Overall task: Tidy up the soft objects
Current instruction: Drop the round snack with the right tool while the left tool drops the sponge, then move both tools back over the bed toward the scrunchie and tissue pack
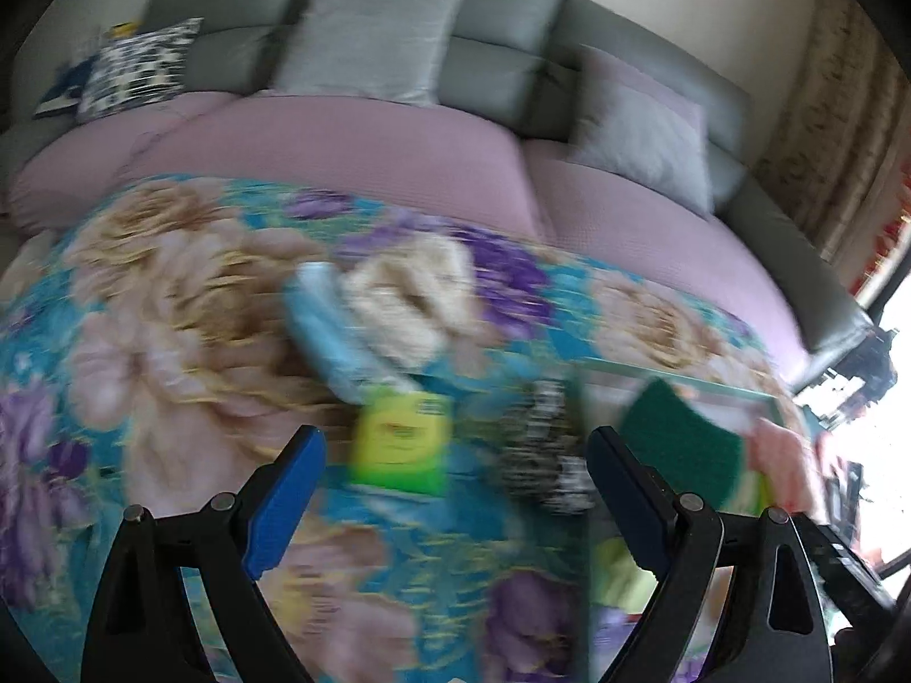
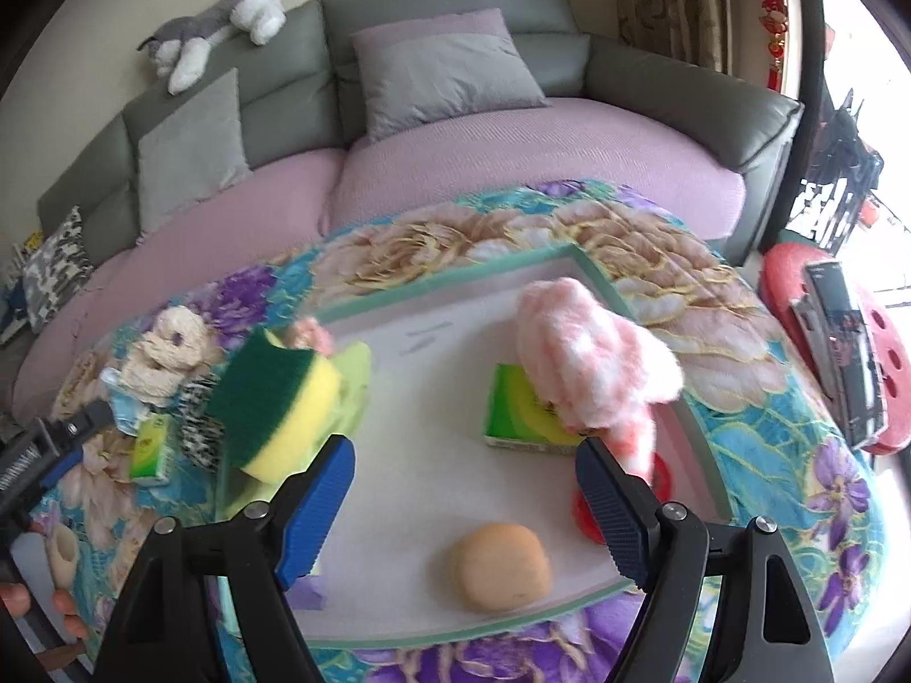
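We saw the soft things split between a clear tray [image 2: 444,284] and the flowered blanket [image 2: 740,341] under it. Inside the tray lay a round tan sponge [image 2: 501,566], a green tissue pack [image 2: 515,415] with a pink fluffy cloth [image 2: 592,353] draped over its right end, and a red item [image 2: 589,515] partly hidden behind our right finger. A green-and-yellow sponge [image 2: 279,398] leaned tilted at the tray's left wall. Left of the tray, on the blanket, sat a small green tissue pack [image 1: 401,444], a black-and-white item [image 1: 546,444], a cream fluffy cloth [image 1: 410,296] and a blue cloth [image 1: 324,324], all blurred. Our left gripper [image 1: 455,472] and right gripper [image 2: 464,489] both hung released, fingers wide apart, grasping nothing. Behind stood a grey sofa [image 2: 284,91] with cushions.
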The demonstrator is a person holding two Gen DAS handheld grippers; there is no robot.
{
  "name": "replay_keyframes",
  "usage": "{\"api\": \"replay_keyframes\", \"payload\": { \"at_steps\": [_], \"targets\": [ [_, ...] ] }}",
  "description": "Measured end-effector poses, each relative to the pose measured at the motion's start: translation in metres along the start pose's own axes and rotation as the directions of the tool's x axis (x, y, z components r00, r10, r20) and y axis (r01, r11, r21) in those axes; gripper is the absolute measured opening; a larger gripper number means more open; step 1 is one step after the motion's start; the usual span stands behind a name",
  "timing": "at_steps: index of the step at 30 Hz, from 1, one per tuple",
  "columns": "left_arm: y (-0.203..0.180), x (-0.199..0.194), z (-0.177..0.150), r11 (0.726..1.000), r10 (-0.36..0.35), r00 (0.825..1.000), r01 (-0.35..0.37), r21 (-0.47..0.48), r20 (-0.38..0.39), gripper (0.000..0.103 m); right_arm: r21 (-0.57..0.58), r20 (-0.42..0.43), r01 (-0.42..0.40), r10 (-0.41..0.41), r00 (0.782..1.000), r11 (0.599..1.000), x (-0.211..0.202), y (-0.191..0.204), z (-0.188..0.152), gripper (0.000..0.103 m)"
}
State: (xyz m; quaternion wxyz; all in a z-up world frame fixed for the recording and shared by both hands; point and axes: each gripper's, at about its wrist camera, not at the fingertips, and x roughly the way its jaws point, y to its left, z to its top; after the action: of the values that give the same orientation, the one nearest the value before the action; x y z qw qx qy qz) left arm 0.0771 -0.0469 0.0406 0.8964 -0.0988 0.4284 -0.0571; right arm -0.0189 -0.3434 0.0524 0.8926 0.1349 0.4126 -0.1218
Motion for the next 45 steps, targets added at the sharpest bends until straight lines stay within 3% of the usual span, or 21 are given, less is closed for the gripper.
{"api": "replay_keyframes", "payload": {
  "at_steps": [9,16,21,26,29,39,45],
  "targets": [
    [0.070,-0.016,0.005,0.981,0.165,0.985,-0.158,-0.115,0.053,0.093,-0.104,0.021,-0.135,0.138,0.990,0.985,0.003,0.067,-0.003,0.083],
    [0.108,-0.033,0.005,0.965,0.211,0.974,-0.194,-0.179,0.081,0.094,-0.211,0.010,-0.231,0.238,0.971,0.950,0.008,0.123,-0.014,0.083],
    [0.123,-0.036,0.006,0.958,0.219,0.972,-0.198,-0.210,0.080,0.094,-0.269,-0.017,-0.261,0.266,0.964,0.927,0.019,0.152,-0.024,0.083],
    [0.121,-0.026,0.005,0.963,0.194,0.979,-0.177,-0.205,0.069,0.094,-0.283,-0.039,-0.313,0.315,0.948,0.907,0.027,0.171,-0.030,0.082],
    [0.116,-0.017,0.005,0.968,0.167,0.984,-0.153,-0.196,0.058,0.094,-0.293,-0.047,-0.301,0.301,0.953,0.908,0.037,0.178,-0.032,0.081],
    [0.096,0.026,-0.004,0.986,0.074,0.997,-0.073,-0.152,0.001,0.094,-0.262,-0.090,-0.264,0.249,0.964,0.928,0.067,0.175,-0.031,0.048],
    [0.097,0.038,-0.007,0.986,0.044,0.999,-0.047,-0.161,-0.024,0.094,-0.249,-0.100,-0.236,0.217,0.971,0.939,0.083,0.175,-0.031,0.044]
  ]
}}
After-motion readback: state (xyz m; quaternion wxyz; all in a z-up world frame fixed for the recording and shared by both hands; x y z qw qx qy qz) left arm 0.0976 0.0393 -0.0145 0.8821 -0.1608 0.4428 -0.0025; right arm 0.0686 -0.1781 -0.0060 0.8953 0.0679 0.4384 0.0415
